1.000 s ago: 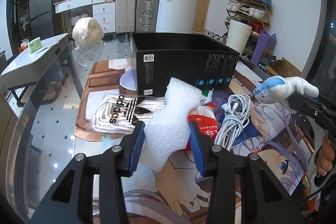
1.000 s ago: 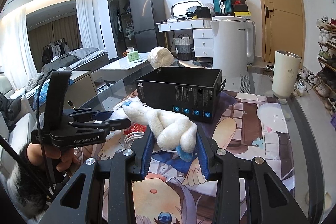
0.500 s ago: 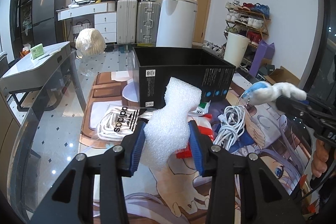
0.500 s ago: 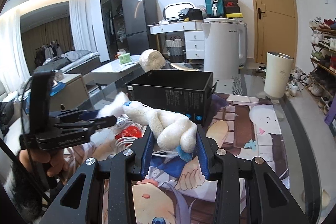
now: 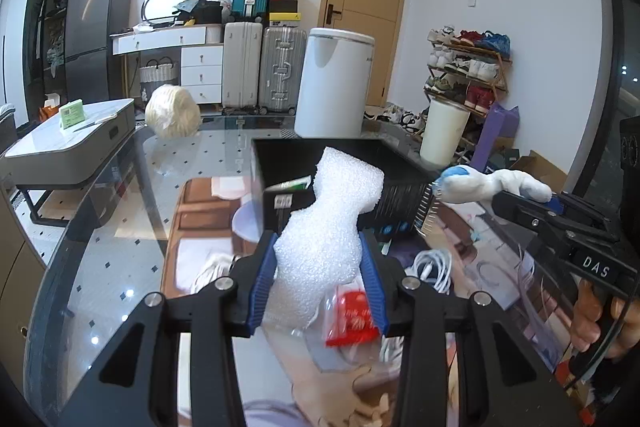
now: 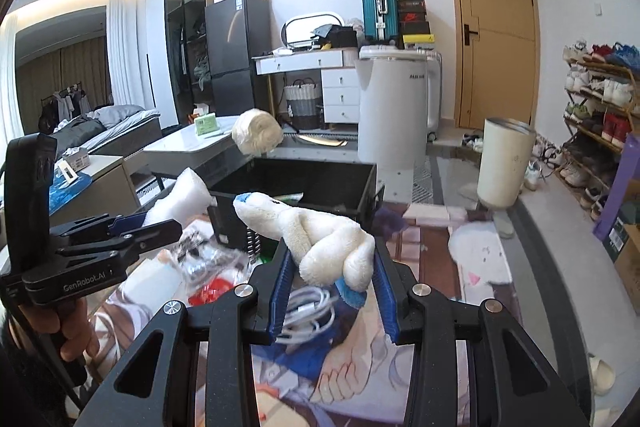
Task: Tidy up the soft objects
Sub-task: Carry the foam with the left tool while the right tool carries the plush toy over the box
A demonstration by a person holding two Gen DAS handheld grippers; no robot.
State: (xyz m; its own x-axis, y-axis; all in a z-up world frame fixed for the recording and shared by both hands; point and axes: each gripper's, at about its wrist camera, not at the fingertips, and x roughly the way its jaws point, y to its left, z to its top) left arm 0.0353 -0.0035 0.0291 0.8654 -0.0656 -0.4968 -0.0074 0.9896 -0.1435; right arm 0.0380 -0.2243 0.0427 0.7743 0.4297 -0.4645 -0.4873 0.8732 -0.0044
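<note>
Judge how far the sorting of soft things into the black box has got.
Done: little; the black box shows only a small packet inside. In hand: the left gripper clamps the white foam piece, the right gripper clamps the plush toy, both short of the box. Left: drop both in; white cable and red packet remain on the table.

The right gripper (image 6: 334, 291) clamps a white plush toy (image 6: 320, 239) before the black box (image 6: 296, 187).

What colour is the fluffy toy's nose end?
Blue. The white plush toy, clamped in the right gripper, has a blue tip; the right wrist view shows it best.
</note>
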